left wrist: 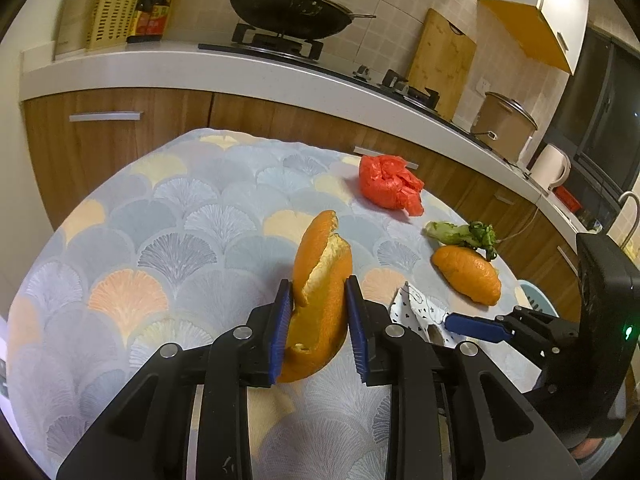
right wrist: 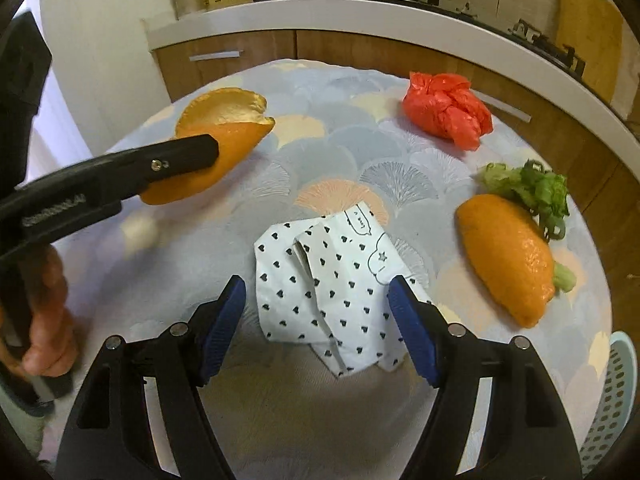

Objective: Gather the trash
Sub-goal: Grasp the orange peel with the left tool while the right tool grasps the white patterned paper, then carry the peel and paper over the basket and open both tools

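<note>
Kitchen cabinets and a stove counter stand behind a round table (left wrist: 120, 216) under a fan-patterned cloth. From the left wrist view, the left gripper (left wrist: 318, 320) has its jaws narrowed on a curled orange peel (left wrist: 320, 280) at mid-table, though a sliver of gap shows at one pad; the peel looks light, springy and slick, so a hold across its thick middle seems best. From the right wrist view, the right gripper (right wrist: 316, 324) stands wide open astride a crumpled heart-print paper (right wrist: 328, 276) near the table's near edge, holding nothing. Soft and weightless, it should pinch anywhere along a fold.
</note>
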Action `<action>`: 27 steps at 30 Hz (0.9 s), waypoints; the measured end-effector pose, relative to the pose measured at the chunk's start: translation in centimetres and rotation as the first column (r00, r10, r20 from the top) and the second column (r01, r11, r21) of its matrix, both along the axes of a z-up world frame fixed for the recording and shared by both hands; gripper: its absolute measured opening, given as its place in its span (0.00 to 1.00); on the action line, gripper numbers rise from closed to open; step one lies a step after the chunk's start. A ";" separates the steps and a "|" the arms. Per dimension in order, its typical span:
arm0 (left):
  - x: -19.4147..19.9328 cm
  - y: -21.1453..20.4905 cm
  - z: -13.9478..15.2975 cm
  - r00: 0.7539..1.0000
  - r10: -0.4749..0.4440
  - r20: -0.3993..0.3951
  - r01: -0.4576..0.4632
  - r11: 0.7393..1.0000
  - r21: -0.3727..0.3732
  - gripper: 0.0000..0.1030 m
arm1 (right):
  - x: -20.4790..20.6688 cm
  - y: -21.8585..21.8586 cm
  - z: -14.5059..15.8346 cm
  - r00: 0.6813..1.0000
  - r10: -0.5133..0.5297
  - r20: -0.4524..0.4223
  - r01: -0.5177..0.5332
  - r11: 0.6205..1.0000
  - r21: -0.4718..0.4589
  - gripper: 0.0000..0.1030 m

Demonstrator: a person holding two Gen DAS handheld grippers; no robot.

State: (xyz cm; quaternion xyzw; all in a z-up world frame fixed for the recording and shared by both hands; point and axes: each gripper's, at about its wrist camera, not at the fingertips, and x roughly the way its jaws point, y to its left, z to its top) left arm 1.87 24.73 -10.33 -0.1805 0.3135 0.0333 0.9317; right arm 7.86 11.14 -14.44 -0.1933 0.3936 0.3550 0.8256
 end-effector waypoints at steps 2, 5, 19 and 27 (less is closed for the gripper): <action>0.0 0.0 0.0 1.000 0.000 -0.001 0.000 1.000 0.002 0.25 | 0.0 -0.1 0.1 1.000 0.000 -0.003 0.000 1.000 0.014 0.49; 0.0 -0.1 0.0 1.000 0.000 -0.001 0.000 1.000 0.006 0.25 | 0.4 -0.6 0.7 0.999 -0.008 -0.040 0.011 0.997 0.071 0.21; -0.6 -3.7 3.2 0.995 -0.084 0.053 0.082 0.996 0.030 0.25 | -0.9 -6.2 6.4 0.996 -0.088 0.004 0.084 0.967 0.240 0.06; -0.7 -8.2 6.8 0.976 -0.180 0.120 0.174 0.983 0.056 0.25 | -2.1 -11.9 9.8 0.981 -0.184 0.067 0.157 0.941 0.300 0.06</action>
